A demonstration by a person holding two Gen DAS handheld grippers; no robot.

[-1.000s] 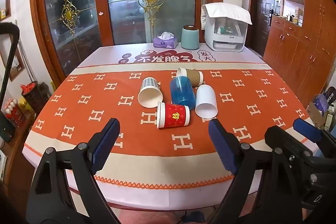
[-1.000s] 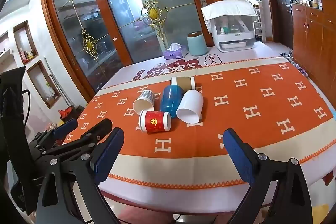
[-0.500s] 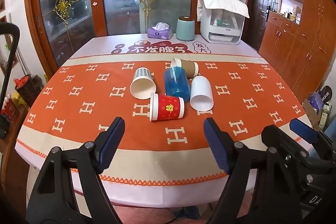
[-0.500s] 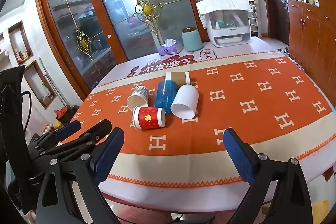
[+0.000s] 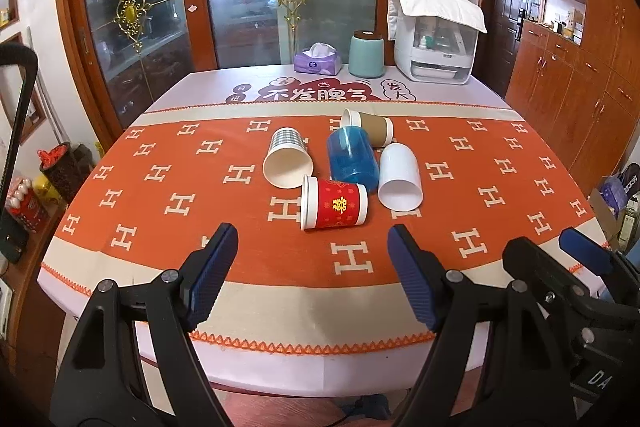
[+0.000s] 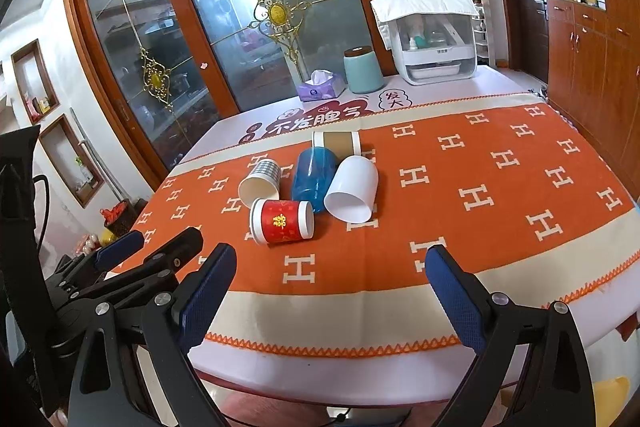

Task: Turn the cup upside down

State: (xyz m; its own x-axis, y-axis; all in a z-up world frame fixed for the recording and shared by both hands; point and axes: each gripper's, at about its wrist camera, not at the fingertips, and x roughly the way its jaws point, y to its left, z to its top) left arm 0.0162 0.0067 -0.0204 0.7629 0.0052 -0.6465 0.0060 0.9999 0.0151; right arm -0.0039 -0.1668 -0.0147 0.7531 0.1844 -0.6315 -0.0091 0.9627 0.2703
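Cups are lying on their sides in a touching cluster on the orange tablecloth (image 5: 168,203): red cup (image 5: 335,202) nearest the edge, checked cup (image 5: 287,163), blue cup (image 5: 352,159), white cup (image 5: 400,175) and brown cup (image 5: 367,127) farthest back; left gripper (image 5: 312,275) is hovering released above the near table edge, well short of the red cup; right gripper (image 6: 326,291) is likewise hanging spread wide and gripping nothing.
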